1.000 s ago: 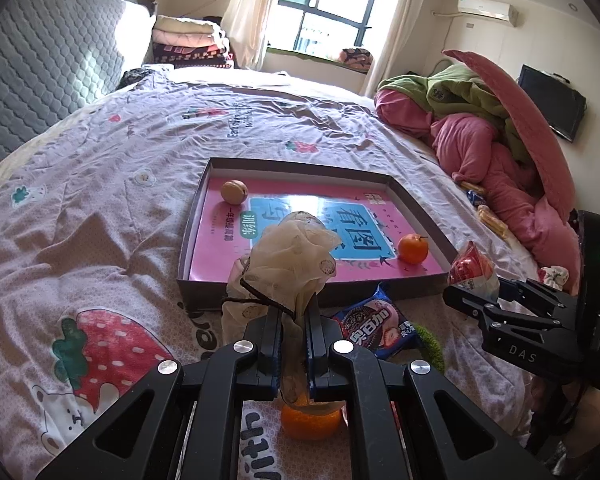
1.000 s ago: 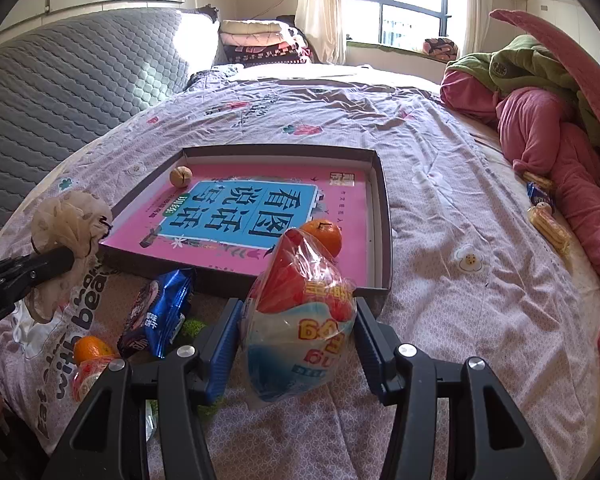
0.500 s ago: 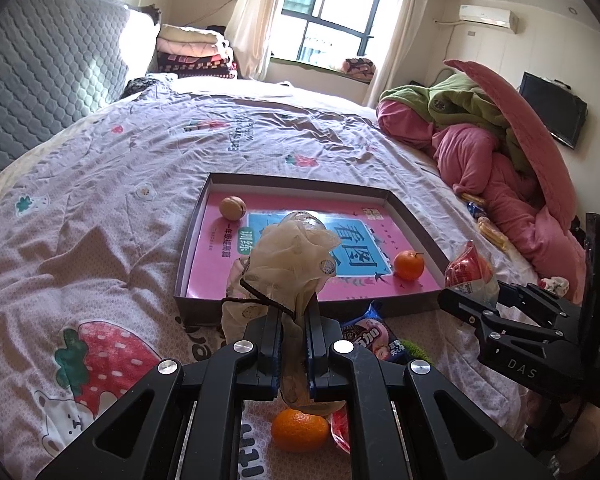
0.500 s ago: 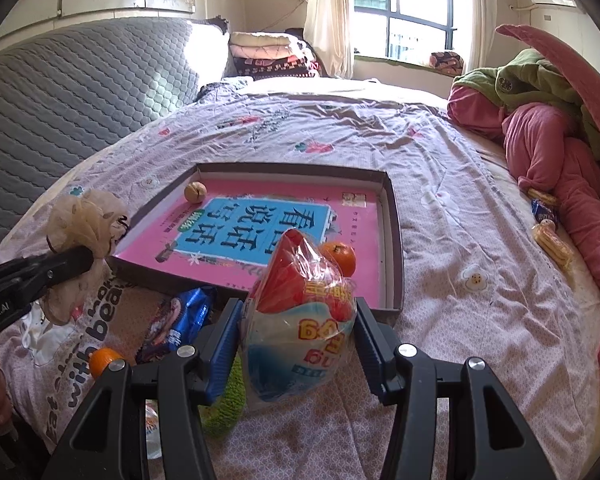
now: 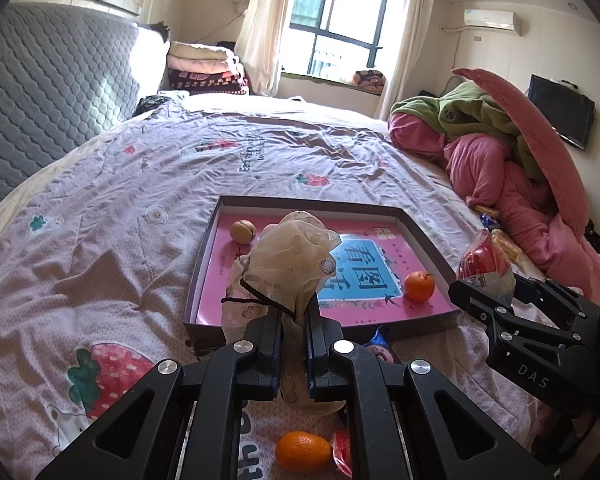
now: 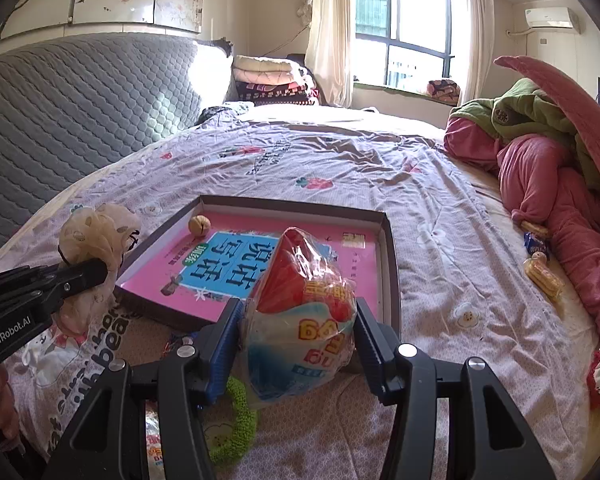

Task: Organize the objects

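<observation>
Fingers (image 5: 274,344) of the left gripper (image 5: 291,336) are pinched together on a beige mesh scrunchie (image 5: 290,264), its frilled bulk standing up above the jaw tips and a tail of fabric hanging below them, while the right gripper (image 6: 298,332) is clamped across the middle of a clear snack bag (image 6: 300,316) with red and blue print. Both loads are held clear of the bedspread (image 5: 100,240), just short of the near wall of a shallow grey box lid (image 5: 428,236) whose pink floor already carries a walnut (image 5: 242,232) at its far left and a small orange (image 5: 419,286) near its right side.

The step in hand appears to be carrying both items over the near wall and setting them down inside. To do it well, each load should probably clear the wall fully before descending, since the dangling fabric and the bag's lower end could catch the rim and drag the light lid across the soft bedding. The open pink area at the centre looks the safest landing spot, away from the round fruit and nut, which would roll if nudged. Releasing low, with the bag lying on its side, should stop it toppling. Another orange (image 5: 302,450), a green ring (image 6: 232,424) and a blue wrapper (image 5: 380,344) lie on the bedspread near the grippers, outside the lid.
</observation>
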{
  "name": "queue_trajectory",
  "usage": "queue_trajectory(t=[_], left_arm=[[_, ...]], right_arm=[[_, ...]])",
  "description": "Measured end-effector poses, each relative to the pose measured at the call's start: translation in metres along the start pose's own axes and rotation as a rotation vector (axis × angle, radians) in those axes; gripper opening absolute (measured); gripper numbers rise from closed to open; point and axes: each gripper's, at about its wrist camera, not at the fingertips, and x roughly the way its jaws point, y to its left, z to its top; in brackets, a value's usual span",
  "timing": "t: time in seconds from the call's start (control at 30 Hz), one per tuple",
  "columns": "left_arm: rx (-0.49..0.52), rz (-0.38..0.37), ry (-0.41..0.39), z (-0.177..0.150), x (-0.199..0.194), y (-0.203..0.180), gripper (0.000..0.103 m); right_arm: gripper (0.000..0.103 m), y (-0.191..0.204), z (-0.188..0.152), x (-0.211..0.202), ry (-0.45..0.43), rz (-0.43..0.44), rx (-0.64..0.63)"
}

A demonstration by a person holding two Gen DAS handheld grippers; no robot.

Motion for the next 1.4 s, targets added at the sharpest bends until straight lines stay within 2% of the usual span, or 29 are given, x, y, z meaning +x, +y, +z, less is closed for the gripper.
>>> queue_trajectory(t=[0.33,0.73,1.1,1.4], left_arm=[[0.007,-0.001,-0.03,0.007,0.003,-0.009,0.009],[0.006,0.022,-0.02,0.013,0.018,-0.014,0.009],[-0.001,0.062,-0.08,0.034,0.031,-0.01,0.009],[-0.021,0.085,-0.043,0.038,0.06,0.004,0.009]], right_arm=[[0.054,0.001,0.015,-0.003,-0.062,-0.008,0.017],[0.054,0.003,0.022,0.003,-0.076,-0.02,0.02],[0.054,0.003,0.038,0.013,-0.109,-0.032,0.021],[0.054,0.008,0.041,0.044,-0.07,-0.042,-0.007]])
